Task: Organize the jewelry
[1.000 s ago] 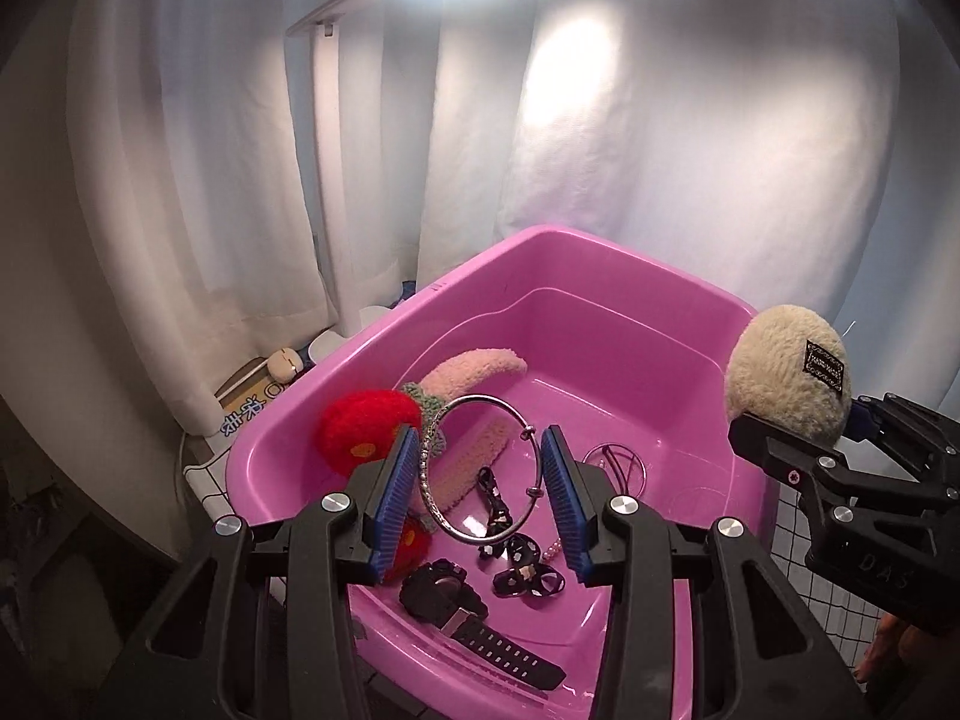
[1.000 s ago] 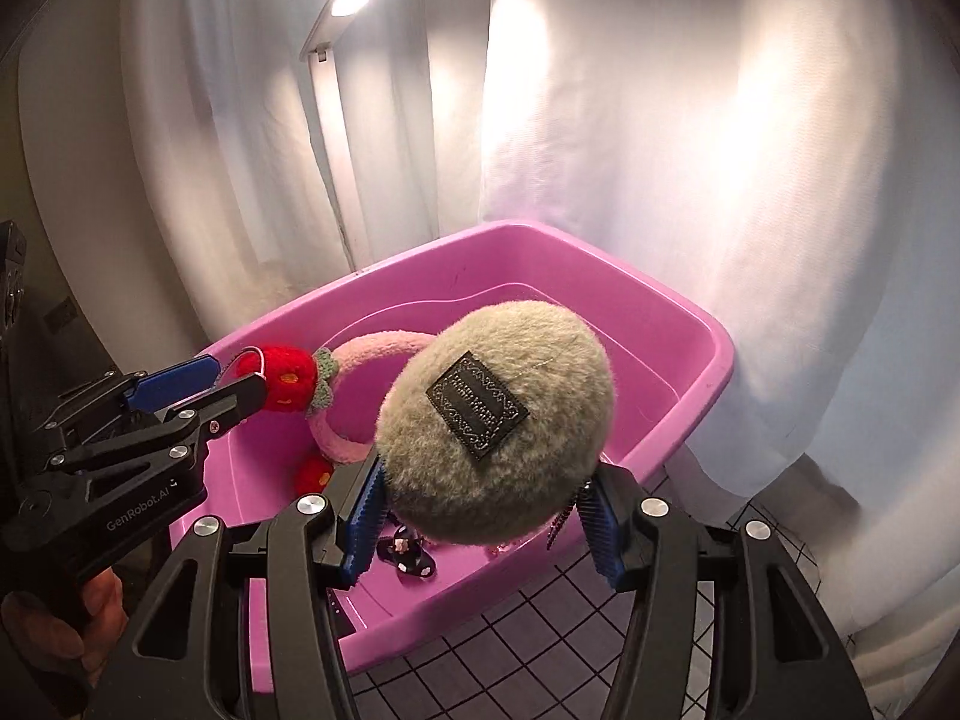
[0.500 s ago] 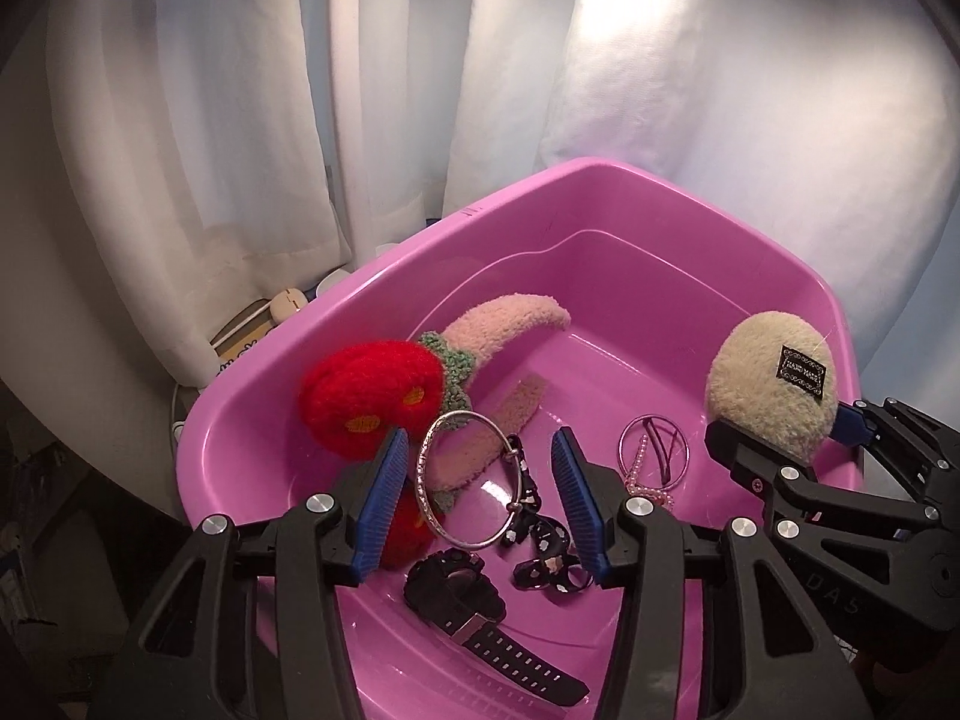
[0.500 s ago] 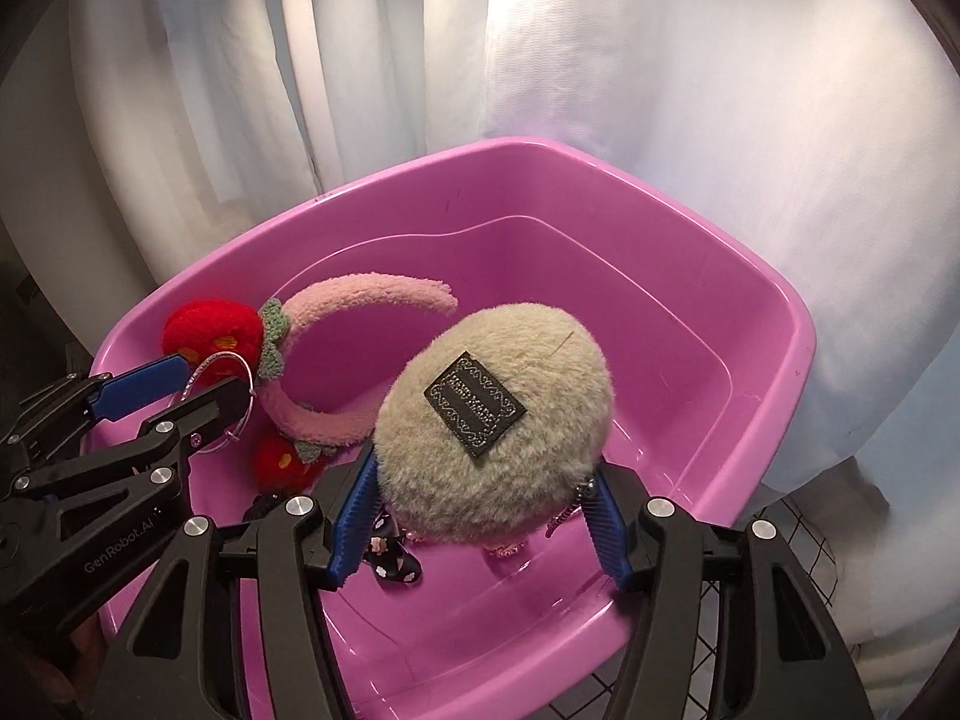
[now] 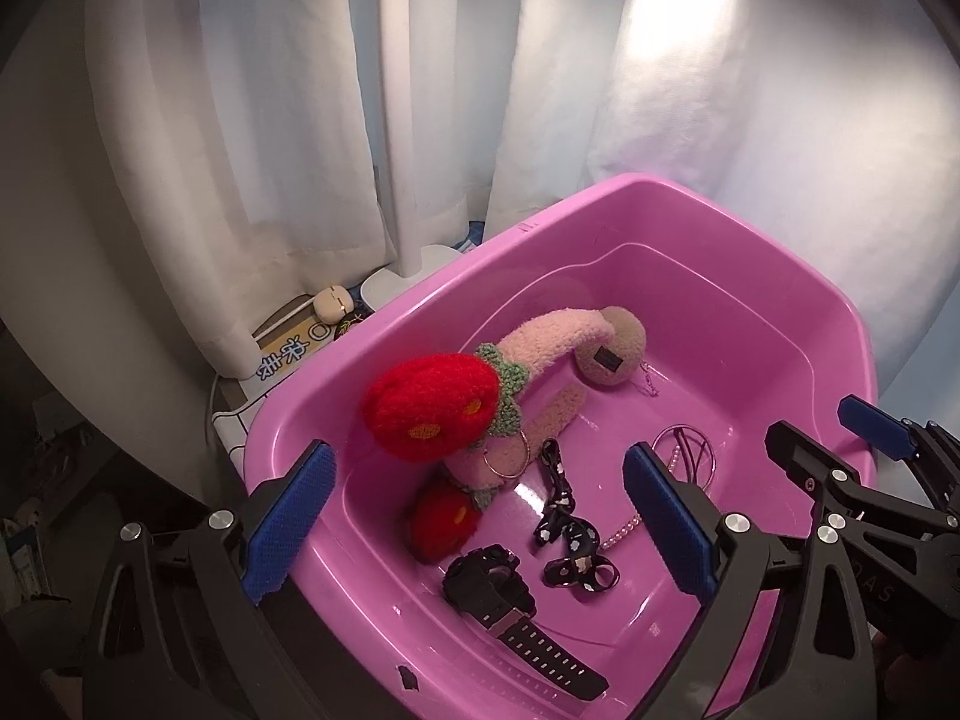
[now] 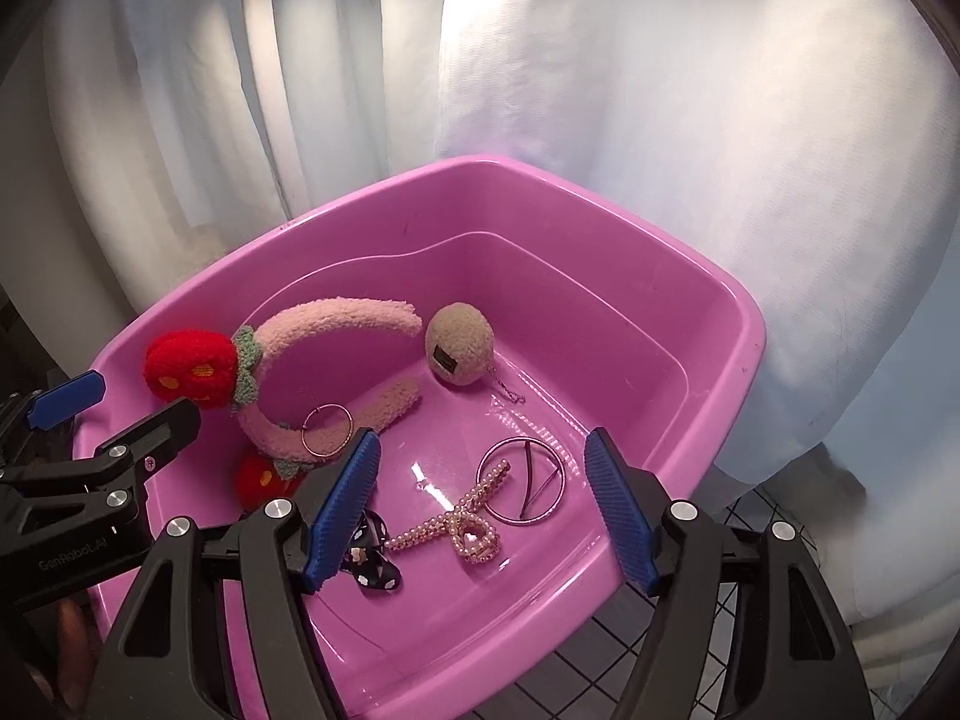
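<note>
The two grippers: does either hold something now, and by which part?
Nothing is held. The left gripper and the right gripper are both open above the pink tub.

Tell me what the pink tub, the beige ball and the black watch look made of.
Pink rectangular tub: looks like glossy moulded plastic, with sharp light reflections on its floor. Beige fuzzy ball with a dark label: seems plush fabric, matte and nubbly. Black wristwatch: probably matte rubber or resin, given its ridged strap.
</note>
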Demonstrator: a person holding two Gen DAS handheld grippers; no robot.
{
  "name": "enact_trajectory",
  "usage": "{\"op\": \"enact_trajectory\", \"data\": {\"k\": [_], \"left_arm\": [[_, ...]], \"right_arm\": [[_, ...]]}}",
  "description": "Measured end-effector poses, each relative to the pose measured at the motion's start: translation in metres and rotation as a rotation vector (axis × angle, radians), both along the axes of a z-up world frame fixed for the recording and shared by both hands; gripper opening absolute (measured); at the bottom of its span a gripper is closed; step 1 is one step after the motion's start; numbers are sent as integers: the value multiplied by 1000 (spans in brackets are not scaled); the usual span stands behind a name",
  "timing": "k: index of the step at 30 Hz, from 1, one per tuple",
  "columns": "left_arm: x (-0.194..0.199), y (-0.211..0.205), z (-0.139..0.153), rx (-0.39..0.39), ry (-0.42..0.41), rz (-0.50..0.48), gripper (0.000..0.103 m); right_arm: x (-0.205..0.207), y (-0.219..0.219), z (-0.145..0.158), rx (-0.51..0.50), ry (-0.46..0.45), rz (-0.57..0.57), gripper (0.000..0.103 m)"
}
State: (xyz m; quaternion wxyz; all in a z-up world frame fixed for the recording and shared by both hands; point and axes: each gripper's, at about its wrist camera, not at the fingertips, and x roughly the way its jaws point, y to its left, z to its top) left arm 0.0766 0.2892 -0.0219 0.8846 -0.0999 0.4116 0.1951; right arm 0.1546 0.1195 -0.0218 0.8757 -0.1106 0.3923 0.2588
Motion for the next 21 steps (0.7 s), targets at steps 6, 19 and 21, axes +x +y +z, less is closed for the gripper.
{"op": "enact_trajectory", "data": {"k": [6, 19, 21], "left_arm": [[-2, 2, 5, -7, 12, 14, 95], [-7, 2, 11, -3, 15, 17, 95], [-8, 1, 11, -3, 17, 13, 95]], "right_arm": [[-6, -1, 4, 7, -5, -10, 68], [-20, -4, 15, 19, -13, -13, 68], [-23, -4, 16, 18, -15, -11, 68]]}}
